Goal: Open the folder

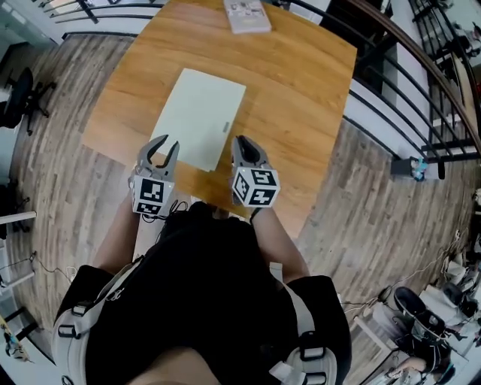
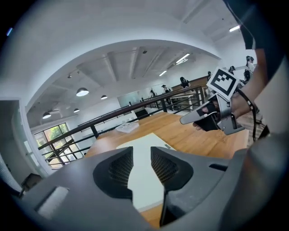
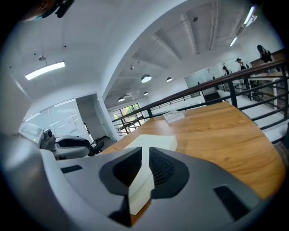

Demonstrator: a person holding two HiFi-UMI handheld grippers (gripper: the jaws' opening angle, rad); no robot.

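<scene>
A pale, closed folder (image 1: 199,116) lies flat on the wooden table (image 1: 301,98), with a small label by its right edge. My left gripper (image 1: 165,147) hovers at the folder's near left corner. Its jaws are open with nothing between them. In the left gripper view the folder (image 2: 145,143) shows through the gap of that gripper (image 2: 142,169). My right gripper (image 1: 241,143) is just right of the folder's near right corner, jaws a narrow slit apart and empty. The right gripper view shows the folder (image 3: 156,143) ahead of that gripper (image 3: 144,169).
A white stack of papers or a book (image 1: 246,15) lies at the table's far edge. A black railing (image 1: 406,83) runs along the right side. An office chair (image 1: 19,98) stands on the wood floor to the left. The person stands at the table's near edge.
</scene>
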